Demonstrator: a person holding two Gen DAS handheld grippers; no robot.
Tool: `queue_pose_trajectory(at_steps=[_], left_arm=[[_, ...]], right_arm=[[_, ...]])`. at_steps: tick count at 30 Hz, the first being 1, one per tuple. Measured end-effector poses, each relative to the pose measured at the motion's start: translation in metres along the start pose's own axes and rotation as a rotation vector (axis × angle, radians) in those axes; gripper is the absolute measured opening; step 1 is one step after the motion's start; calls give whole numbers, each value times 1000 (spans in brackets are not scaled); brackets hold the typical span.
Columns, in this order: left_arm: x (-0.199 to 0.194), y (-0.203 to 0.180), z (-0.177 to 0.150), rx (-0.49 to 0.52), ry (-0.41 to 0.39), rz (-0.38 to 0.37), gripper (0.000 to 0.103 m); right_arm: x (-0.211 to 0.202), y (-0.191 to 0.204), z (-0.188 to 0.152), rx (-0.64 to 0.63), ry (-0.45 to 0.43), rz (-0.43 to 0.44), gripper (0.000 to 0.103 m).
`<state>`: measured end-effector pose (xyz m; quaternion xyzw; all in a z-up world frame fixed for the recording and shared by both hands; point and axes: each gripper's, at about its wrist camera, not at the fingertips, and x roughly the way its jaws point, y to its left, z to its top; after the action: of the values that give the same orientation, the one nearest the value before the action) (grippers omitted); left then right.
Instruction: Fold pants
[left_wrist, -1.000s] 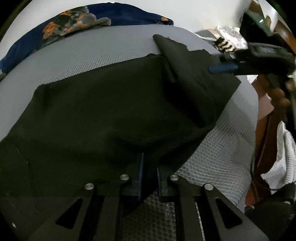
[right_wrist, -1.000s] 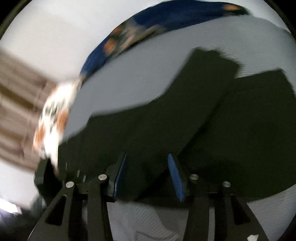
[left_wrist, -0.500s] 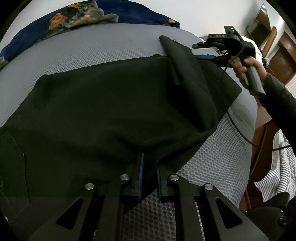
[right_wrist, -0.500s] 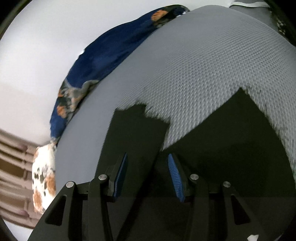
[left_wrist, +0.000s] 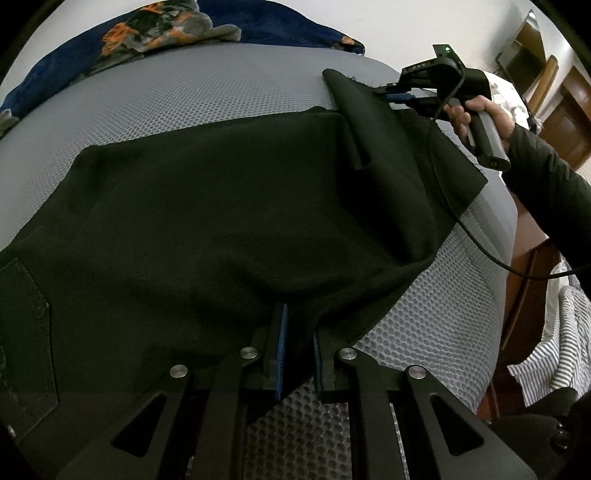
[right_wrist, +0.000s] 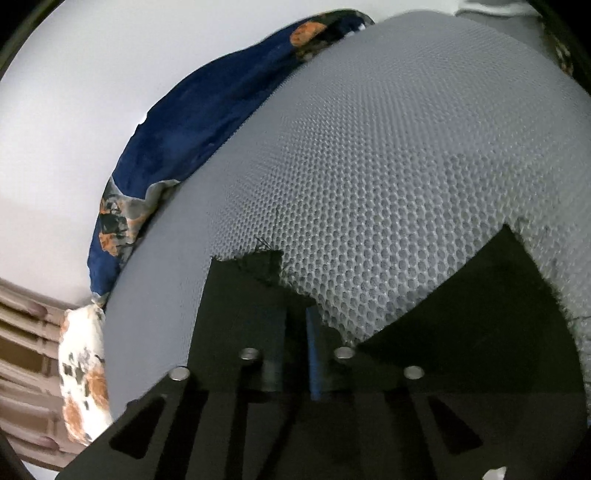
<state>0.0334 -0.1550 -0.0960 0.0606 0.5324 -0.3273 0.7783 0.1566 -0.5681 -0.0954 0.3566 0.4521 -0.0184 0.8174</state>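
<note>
Dim, sharp pics w/ heavy fisheye edge warp.

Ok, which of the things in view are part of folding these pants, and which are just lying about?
Part of the job:
- black pants
- left hand-held gripper, shut on the near edge of the pants
- right hand-held gripper, shut on a pant leg end
- grey mattress, the folding surface

Just lying about:
- blue floral blanket
- striped cloth

A grey honeycomb-mesh mattress (left_wrist: 221, 92) fills the scene; a navy floral blanket (left_wrist: 155, 33) lies along its far edge, and striped cloth (left_wrist: 554, 347) hangs at near right.
</note>
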Motion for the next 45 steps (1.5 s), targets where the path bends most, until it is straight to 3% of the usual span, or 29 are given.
queue_pose_trajectory(at_steps=[8,14,18,24,27,29,37,45], left_arm=[[-1,0,-1,0,-5,4,12],[-2,4,-3,-1,-10,-8,12],[-7,13,-5,-2,-12,-18,12],[-7,14,-6,5,-12,-17,12],[-6,10,-5,10,-11,-9,12],[-6,9,-5,8,-11,-8,13],[-4,6,-3,9,-10,-7,13],[-3,6,-2,6,-11,-8,13]], right_arm=[[-73,-2,-24,-82,-166,-126,3],[-130,-55,-77,-57,-238,-347,2],[-142,-107,-112,80,-219,-418,0],[-150,-133,-127,166,-219,-365,0],[-157,-131,-127,208,-228,-313,10],[-166,-134,-129,257,-244,-255,26],[-163,-121,-134,259,-219,-197,26],[-141,-127,-126,290,-192,-206,23]])
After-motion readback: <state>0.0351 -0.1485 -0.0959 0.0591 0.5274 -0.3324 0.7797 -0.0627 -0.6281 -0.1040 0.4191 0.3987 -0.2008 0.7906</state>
